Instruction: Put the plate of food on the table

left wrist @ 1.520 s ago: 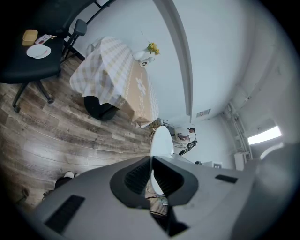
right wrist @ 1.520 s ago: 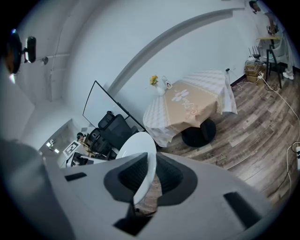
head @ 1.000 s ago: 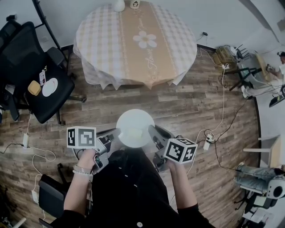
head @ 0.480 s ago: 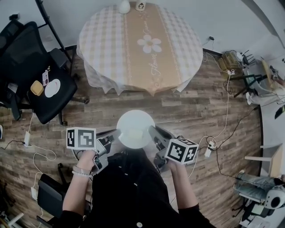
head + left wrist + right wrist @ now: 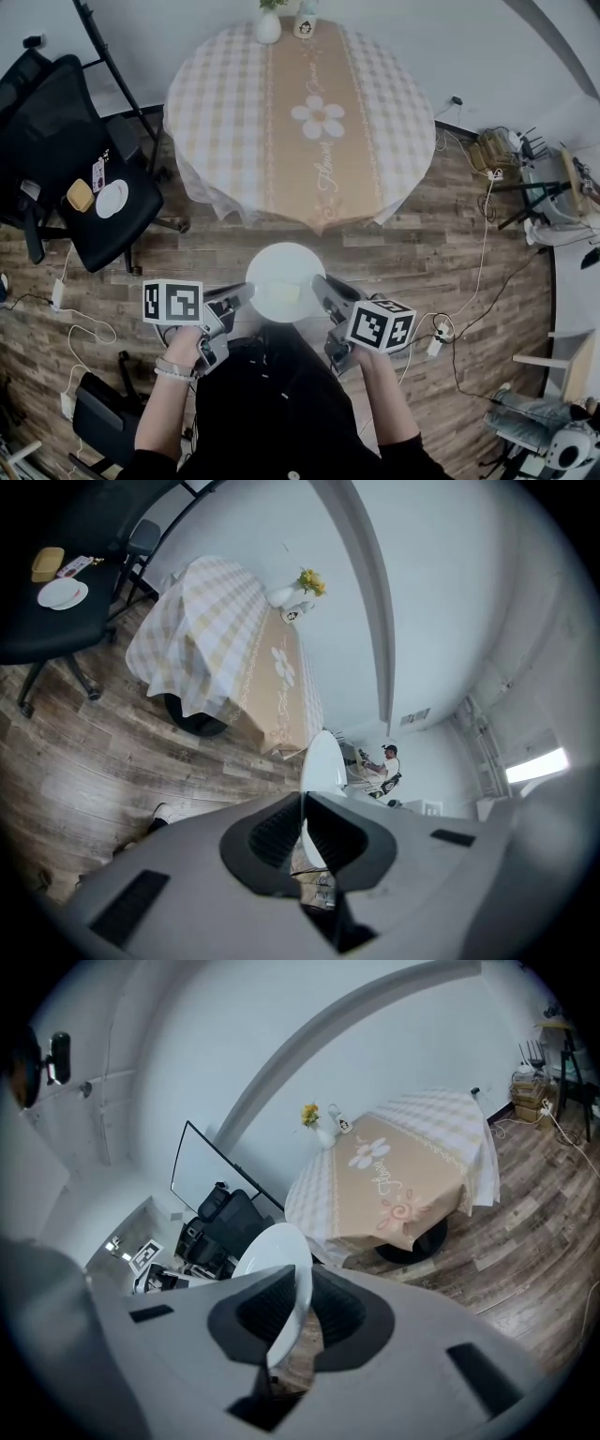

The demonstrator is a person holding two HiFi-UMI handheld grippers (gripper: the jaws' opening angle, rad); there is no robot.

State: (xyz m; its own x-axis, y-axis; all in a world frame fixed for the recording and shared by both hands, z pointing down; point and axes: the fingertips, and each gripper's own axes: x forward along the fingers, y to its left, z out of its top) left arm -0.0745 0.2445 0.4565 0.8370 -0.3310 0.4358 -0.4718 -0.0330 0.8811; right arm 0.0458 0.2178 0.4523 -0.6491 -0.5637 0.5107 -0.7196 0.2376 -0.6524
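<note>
Wooden floor (image 5: 441, 234) lay beneath me, with the round table (image 5: 300, 112) just ahead. I held the plate (image 5: 279, 261) over the floor, short of the table's near edge, my left gripper (image 5: 240, 293) clamped on its left rim and my right gripper (image 5: 322, 285) on its right rim.

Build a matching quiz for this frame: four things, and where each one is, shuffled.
Things:
1. plate
2. vase
3. saucer
4. flower print

Places:
A. on the black chair
B. far edge of the table
C. clamped between left gripper and right gripper
D. middle of the table

Pairs: 1-C, 2-B, 3-A, 4-D
</note>
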